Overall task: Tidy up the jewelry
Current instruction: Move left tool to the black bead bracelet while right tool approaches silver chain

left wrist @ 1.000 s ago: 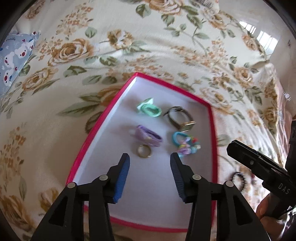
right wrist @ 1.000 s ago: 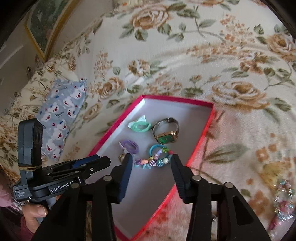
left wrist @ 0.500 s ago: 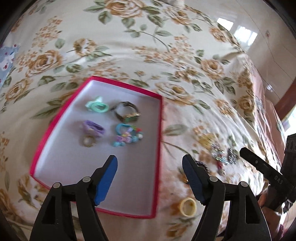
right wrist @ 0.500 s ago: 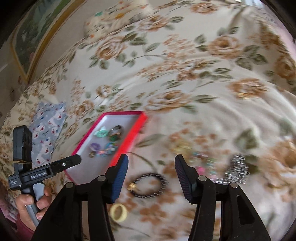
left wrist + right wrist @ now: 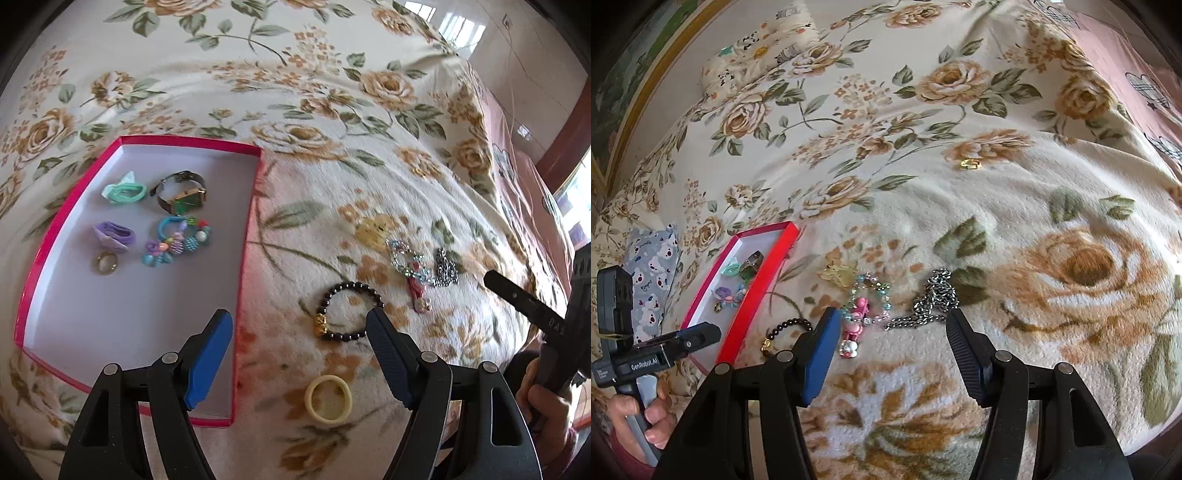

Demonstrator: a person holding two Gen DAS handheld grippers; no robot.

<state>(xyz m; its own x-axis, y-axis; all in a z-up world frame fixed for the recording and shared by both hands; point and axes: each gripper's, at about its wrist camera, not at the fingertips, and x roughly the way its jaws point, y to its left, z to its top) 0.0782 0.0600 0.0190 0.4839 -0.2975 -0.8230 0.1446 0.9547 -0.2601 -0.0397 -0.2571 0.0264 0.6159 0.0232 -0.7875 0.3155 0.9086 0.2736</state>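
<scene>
A red-rimmed box (image 5: 248, 236) with a white floor holds a mint hair tie, a watch (image 5: 183, 194), a purple tie, a gold ring and a beaded bracelet. On the blanket to its right lie a black bead bracelet (image 5: 347, 314), a yellow hair band (image 5: 328, 400), a pastel bead bracelet with a pink charm (image 5: 866, 306) and a silver chain (image 5: 932, 299). My left gripper (image 5: 299, 325) is open and empty above the box's right rim and the black bracelet. My right gripper (image 5: 892, 323) is open and empty just short of the pastel bracelet and the chain.
Everything lies on a soft floral blanket (image 5: 960, 147). A yellow clip (image 5: 836, 275) lies near the pastel bracelet and a small gold ring (image 5: 970, 163) farther off. A blue printed pillow (image 5: 652, 269) lies beyond the box. The bed's edge falls away at the right (image 5: 535, 184).
Both grippers have swung right, from over the box to over the loose jewelry on the blanket. Both have opened wider. Nothing was picked up.
</scene>
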